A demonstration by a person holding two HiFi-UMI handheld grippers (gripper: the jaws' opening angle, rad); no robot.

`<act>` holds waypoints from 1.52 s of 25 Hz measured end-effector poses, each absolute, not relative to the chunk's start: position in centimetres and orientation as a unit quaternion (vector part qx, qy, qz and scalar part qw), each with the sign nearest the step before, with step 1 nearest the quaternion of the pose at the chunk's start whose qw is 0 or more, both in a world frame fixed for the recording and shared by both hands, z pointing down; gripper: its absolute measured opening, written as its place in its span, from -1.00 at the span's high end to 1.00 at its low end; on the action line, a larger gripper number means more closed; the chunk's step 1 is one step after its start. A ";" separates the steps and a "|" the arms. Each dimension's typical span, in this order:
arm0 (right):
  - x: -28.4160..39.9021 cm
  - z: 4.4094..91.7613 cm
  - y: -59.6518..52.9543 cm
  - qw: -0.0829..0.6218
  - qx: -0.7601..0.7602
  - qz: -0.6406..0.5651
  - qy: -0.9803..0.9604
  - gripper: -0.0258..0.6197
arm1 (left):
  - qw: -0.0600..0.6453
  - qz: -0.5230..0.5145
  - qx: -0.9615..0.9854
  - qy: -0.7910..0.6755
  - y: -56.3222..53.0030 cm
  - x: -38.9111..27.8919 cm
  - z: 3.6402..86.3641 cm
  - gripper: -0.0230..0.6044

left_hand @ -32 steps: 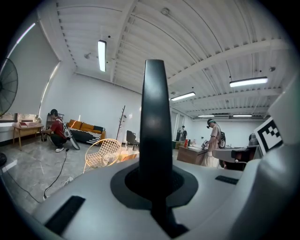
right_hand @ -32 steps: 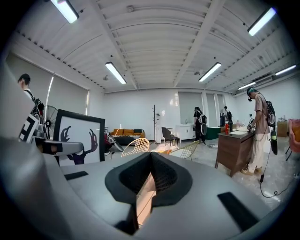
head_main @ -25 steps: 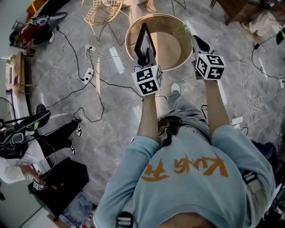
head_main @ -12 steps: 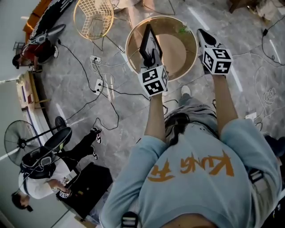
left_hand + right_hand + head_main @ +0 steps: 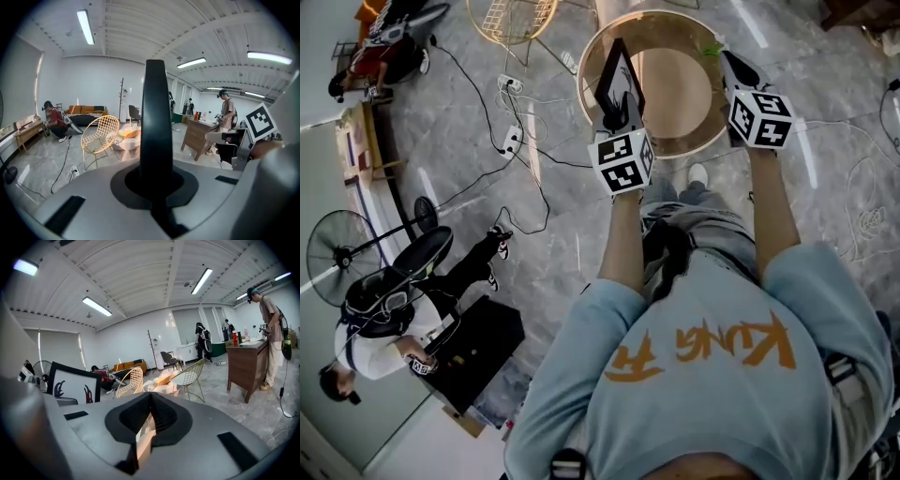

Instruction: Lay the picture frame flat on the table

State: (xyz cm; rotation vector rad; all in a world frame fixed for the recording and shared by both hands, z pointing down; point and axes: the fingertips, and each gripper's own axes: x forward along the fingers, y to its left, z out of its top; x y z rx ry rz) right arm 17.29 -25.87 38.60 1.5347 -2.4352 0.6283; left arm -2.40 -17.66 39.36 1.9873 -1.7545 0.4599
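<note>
A black picture frame (image 5: 617, 80) stands upright above the near left part of the round wooden table (image 5: 684, 150). My left gripper (image 5: 617, 116) is shut on its lower edge. In the left gripper view the frame (image 5: 155, 117) shows edge-on, rising straight up from between the jaws. My right gripper (image 5: 731, 66) hovers over the table's right rim, shut with nothing in it. From the right gripper view the frame (image 5: 72, 383) shows at the left, its white picture with dark marks facing that camera, and the right gripper (image 5: 150, 397) has its jaws closed together.
A gold wire chair (image 5: 511, 14) stands beyond the table's left side. Cables and power strips (image 5: 511, 141) trail across the marble floor. A floor fan (image 5: 337, 253), a seated person (image 5: 384, 319) and a black case (image 5: 478, 361) are at the left. A wooden desk (image 5: 246, 366) stands at the right.
The head camera has shifted, so the table and both grippers sit a little further right in view. The frame stays upright in the left gripper. The right gripper stays shut.
</note>
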 end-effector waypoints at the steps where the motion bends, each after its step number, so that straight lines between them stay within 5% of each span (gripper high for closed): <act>1: 16.5 39.5 -25.8 0.103 0.512 0.217 -0.825 0.93 | 0.229 0.170 0.716 -0.637 -17.7 -2.9 40.1 0.84; 38: 14.3 59.9 -25.2 0.241 0.531 0.320 -0.746 0.93 | 0.367 0.275 0.752 -0.473 -23.1 -2.5 62.0 0.84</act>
